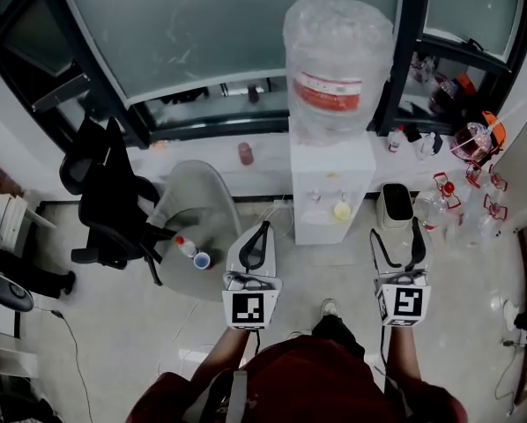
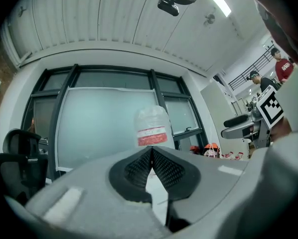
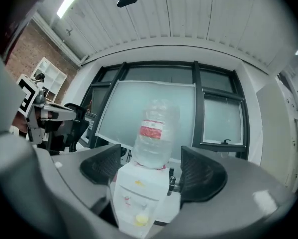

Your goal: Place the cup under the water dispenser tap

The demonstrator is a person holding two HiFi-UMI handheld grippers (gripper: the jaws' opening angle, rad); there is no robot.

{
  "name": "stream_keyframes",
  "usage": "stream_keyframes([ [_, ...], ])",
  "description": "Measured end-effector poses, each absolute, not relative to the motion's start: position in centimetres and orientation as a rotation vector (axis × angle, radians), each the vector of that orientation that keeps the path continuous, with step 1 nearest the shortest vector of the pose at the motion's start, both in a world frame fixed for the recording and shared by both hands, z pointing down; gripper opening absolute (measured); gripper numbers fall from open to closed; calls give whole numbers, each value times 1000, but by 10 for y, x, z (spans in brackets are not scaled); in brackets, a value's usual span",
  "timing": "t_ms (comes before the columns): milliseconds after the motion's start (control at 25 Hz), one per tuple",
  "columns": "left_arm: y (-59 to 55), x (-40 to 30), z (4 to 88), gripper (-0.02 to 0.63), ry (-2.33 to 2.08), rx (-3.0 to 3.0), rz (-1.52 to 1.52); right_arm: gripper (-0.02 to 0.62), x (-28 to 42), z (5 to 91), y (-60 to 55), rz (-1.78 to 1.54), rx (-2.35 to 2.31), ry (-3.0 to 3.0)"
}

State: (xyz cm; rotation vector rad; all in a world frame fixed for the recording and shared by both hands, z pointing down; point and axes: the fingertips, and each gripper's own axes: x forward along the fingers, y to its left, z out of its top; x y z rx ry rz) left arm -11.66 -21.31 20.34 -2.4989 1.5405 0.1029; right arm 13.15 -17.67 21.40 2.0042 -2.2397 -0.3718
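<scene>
A: Our left gripper (image 2: pixel 152 152) has its jaws pressed together, the ribbed pads meeting at the tips with nothing between them. Our right gripper (image 3: pixel 151 168) has its jaws spread wide and it is empty too. What shows in the gap is only the water dispenser (image 1: pixel 321 161), well ahead of us.

B: Then where do we find the cup?

A: We see a yellow cup (image 1: pixel 342 210) on the dispenser's front, in the recess below the taps. It stands apart from both our grippers.

B: So do we call the task done?

A: We judge it done, or nearly so. The cup is set down and neither of our grippers holds anything. Whether it sits squarely under a spout we cannot tell from here. At most a small nudge is left.

B: And the round table (image 1: pixel 189 205) at our left?

A: It carries a small bottle (image 1: pixel 185 246) and, just beside it, a blue-rimmed cup (image 1: pixel 202 260), if it is a cup at all. Both are untouched.

B: Can we read any writing?

A: No. The water bottle (image 1: pixel 337 51) on top wears a red-and-white label (image 1: pixel 327 91), but its print is too small for us. The marker cubes (image 1: pixel 249 308) on our grippers show only black-and-white squares.
</scene>
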Motion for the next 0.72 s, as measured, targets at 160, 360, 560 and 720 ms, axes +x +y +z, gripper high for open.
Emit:
stream_keyframes([
  [160,-209,-124,196,6,1537,-2487,128,373,120,213,-176,-393,1989,-2255],
  [360,-204,-124,197,6,1527,-2489,136,335,111,209,-173,-427,1970,-2266],
  [560,-203,-123,203,6,1534,-2501,133,261,102,213,-171,-416,1938,-2281],
  [720,-201,-122,206,6,1528,-2498,118,186,98,213,-167,-436,1925,-2277],
])
